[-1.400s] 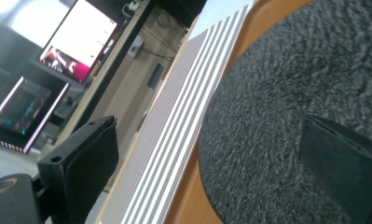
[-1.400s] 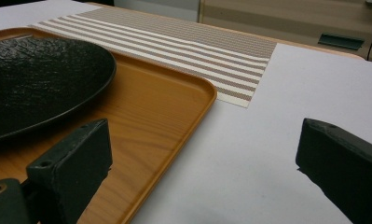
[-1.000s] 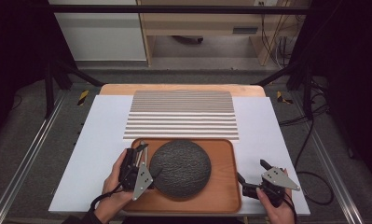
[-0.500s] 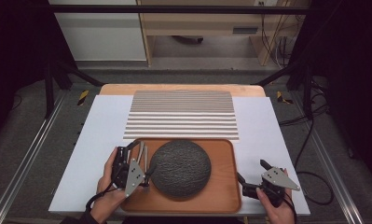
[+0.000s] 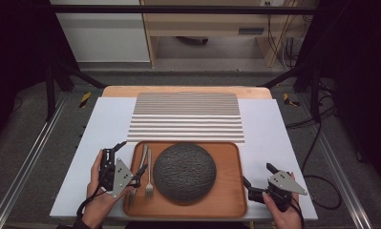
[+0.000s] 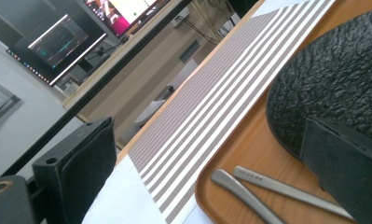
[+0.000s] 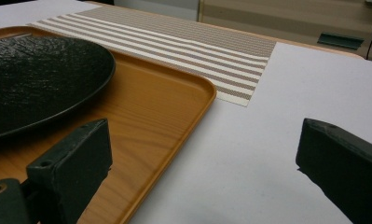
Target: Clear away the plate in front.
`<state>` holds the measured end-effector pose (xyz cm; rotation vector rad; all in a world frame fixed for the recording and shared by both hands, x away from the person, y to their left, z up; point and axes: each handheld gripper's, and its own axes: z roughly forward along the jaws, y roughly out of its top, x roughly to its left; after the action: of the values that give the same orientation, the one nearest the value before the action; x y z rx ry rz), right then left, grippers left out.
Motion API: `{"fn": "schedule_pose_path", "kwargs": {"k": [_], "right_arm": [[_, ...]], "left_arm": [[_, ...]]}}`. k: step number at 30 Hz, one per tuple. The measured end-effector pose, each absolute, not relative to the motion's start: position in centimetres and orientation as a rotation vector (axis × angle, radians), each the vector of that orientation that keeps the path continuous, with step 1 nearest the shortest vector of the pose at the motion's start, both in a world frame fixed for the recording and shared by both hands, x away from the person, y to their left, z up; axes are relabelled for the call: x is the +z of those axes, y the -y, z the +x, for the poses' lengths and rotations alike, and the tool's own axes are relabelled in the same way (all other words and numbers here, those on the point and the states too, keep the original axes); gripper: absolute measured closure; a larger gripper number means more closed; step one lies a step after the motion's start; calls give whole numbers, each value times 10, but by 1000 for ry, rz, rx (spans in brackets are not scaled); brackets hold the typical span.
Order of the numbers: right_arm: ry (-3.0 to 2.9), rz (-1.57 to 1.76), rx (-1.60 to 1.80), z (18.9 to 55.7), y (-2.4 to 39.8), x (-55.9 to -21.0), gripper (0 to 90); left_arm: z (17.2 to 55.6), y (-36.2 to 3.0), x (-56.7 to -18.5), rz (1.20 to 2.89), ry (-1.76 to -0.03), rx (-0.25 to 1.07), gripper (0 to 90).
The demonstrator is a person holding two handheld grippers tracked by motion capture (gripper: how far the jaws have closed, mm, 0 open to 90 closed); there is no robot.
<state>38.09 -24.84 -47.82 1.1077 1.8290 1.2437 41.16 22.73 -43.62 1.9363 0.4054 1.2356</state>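
A wooden tray [image 5: 228, 164] lies at the table's near edge and carries a dark rough-textured plate [image 5: 184, 171]. A metal fork [image 5: 149, 179] and a second metal utensil [image 5: 142, 162] lie side by side on the tray's left strip. My left gripper [image 5: 133, 155] stands open at the tray's left rim, its jaws on either side of the utensil handles [image 6: 286, 189] and touching nothing. My right gripper [image 5: 258, 174] is open and empty, and straddles the tray's right rim [image 7: 193, 116]. The plate [image 7: 39, 74] shows at the left of the right gripper view.
A striped placemat [image 5: 185, 117] lies just beyond the tray on the white table cover [image 5: 269, 129]. The table's near edge runs right below both hands. Monitors [image 6: 58, 42] show far off in the left gripper view.
My left gripper has drawn back leftward from the plate's edge to the tray's left rim, uncovering the fork and the second utensil. The right gripper has not moved.
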Motion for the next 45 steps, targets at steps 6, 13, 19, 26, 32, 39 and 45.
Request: {"fn": "schedule_pose_path", "kwargs": {"k": [6,13,19,26,32,39,45], "right_arm": [[-1831,1105,1246,381,248,-478,36],[-1829,1104,1247,381,248,-478,36],[-1828,1104,1248,381,248,-478,36],[-1829,1103,1249,381,248,-478,36],[-1828,1102,1250,381,249,-477,36],[-1826,1105,1252,381,249,-477,36],[-1823,1106,1251,381,249,-477,36]], "left_arm": [[412,-235,-434,1914,-438,1234,32],[411,-243,-431,1894,-469,1223,30],[411,-253,-427,1856,-523,1195,28],[410,-265,-426,1840,-561,1187,25],[410,-273,-426,1819,-601,1172,25],[409,-283,-424,1766,-656,1128,24],[407,-291,-424,1737,-685,1125,25]]}}
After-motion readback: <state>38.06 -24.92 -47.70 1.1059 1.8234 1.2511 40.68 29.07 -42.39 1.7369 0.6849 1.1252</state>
